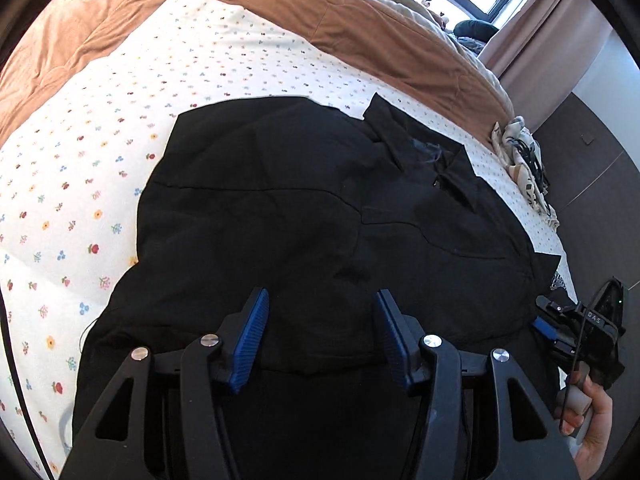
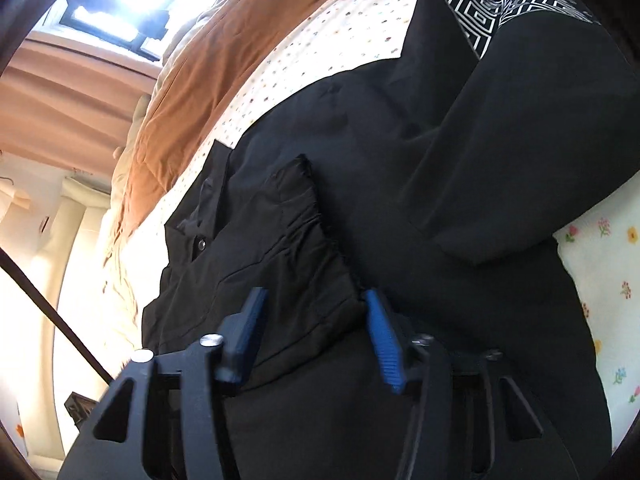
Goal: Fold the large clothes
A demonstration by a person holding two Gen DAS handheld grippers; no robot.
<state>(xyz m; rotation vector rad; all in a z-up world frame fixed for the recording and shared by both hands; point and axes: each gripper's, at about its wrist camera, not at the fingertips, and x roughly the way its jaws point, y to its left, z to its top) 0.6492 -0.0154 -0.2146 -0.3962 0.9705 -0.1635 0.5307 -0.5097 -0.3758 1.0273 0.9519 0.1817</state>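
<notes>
A large black collared shirt (image 1: 304,208) lies spread on the flowered bed sheet (image 1: 120,128), collar toward the right. My left gripper (image 1: 320,304) is open just above the shirt's near part, its blue pads apart with nothing between them. My right gripper (image 2: 314,308) is open, low over the shirt (image 2: 440,152); a bunched fold with a sleeve cuff (image 2: 296,248) lies between its blue pads, not clamped. The right gripper also shows in the left wrist view (image 1: 576,332), at the shirt's right edge, held by a hand.
An orange-brown quilt (image 1: 248,4) covers the far side of the bed. A crumpled patterned cloth (image 1: 524,160) lies at the bed's right edge. A black-and-white patterned fabric (image 2: 500,8) lies by the shirt's far end. Window and curtains are beyond.
</notes>
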